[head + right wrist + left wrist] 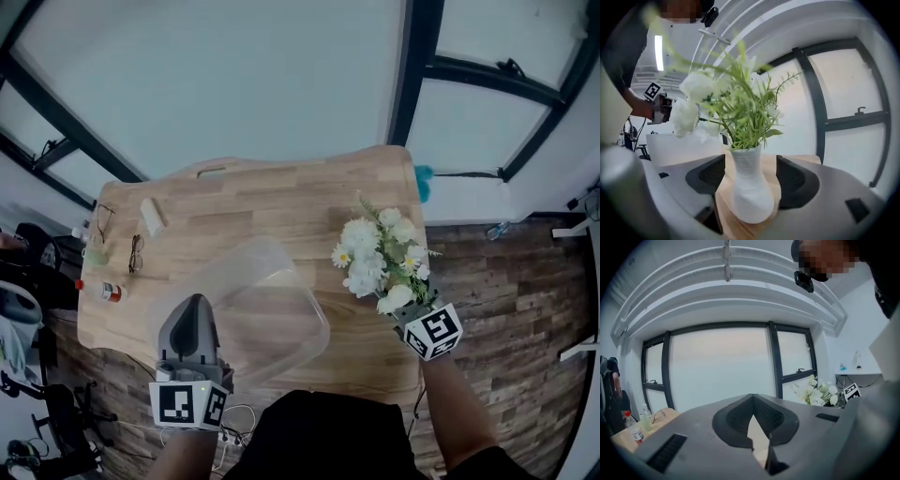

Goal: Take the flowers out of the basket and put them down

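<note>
White flowers [375,258] stand in a white vase [750,187] on the right side of the wooden table [281,202]. The head view hides the vase under the blooms. My right gripper [750,176] is open, and the vase stands on the wood between its pads with slim gaps either side. The clear plastic basket [253,309] is tilted over the table's near left part. My left gripper [194,305] is shut on its near rim; a pale sliver shows between the pads [757,427]. The flowers [815,392] appear far right in the left gripper view.
At the table's left end lie two pairs of glasses [137,253], a pale block [153,216] and a small red-capped bottle [108,292]. The table's right edge runs just beyond the flowers, with wooden floor beyond. Dark window frames cross the background.
</note>
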{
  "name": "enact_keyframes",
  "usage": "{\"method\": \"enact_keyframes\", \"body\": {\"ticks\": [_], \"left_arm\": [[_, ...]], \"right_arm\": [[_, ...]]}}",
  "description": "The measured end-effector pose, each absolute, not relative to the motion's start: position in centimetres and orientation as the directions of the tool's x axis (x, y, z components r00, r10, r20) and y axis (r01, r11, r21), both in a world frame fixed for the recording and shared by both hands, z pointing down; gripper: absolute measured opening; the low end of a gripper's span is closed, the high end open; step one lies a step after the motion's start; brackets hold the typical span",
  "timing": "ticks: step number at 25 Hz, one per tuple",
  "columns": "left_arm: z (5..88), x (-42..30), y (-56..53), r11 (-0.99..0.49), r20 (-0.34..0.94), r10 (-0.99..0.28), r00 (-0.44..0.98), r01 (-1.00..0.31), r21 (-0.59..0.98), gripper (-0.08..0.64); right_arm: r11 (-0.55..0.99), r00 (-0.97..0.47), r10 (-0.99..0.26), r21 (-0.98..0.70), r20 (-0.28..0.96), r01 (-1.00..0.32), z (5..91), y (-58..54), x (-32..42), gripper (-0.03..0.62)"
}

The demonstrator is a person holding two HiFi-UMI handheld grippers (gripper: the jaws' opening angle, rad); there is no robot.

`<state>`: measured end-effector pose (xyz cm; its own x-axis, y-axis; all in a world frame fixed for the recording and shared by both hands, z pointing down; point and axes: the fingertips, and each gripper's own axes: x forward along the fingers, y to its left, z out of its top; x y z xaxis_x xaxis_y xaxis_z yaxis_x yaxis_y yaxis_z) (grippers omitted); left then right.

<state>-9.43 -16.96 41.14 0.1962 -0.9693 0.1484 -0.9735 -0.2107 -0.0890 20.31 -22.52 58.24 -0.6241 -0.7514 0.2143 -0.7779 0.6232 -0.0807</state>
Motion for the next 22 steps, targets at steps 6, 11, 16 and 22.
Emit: {"method": "enact_keyframes", "body": {"ticks": [6,11,16,22], "left_arm": [[41.3,-8.2,-16.7,-0.246,0.144,-0.961,0.235,-0.967,-0.059,0.005],[40.9,-7.9,-16.6,-0.288,0.143,-0.949,0.279,-0.956,-0.048,0.005],[40.5,-7.5,-15.9,-0.305,0.124,-0.947,0.296,-0.95,-0.069,0.005],[39.8,-8.2,-15.1,-0.298,0.107,-0.95,0.292,-0.954,-0.041,0.005]], "right_arm": [[0.59,-0.589,-0.777,-0.065,0.222,-0.804,57.4,-20.3,22.1,0.334],[0.553,-0.549,-0.808,-0.045,0.213,-0.832,55.2,-18.3,23.9,0.334],[0.551,-0.544,-0.82,-0.013,0.178,-0.835,51.6,-16.8,24.1,0.334],[0.469,-0.451,-0.879,0.108,0.151,-0.877,48.1,-16.0,25.2,0.332]]}}
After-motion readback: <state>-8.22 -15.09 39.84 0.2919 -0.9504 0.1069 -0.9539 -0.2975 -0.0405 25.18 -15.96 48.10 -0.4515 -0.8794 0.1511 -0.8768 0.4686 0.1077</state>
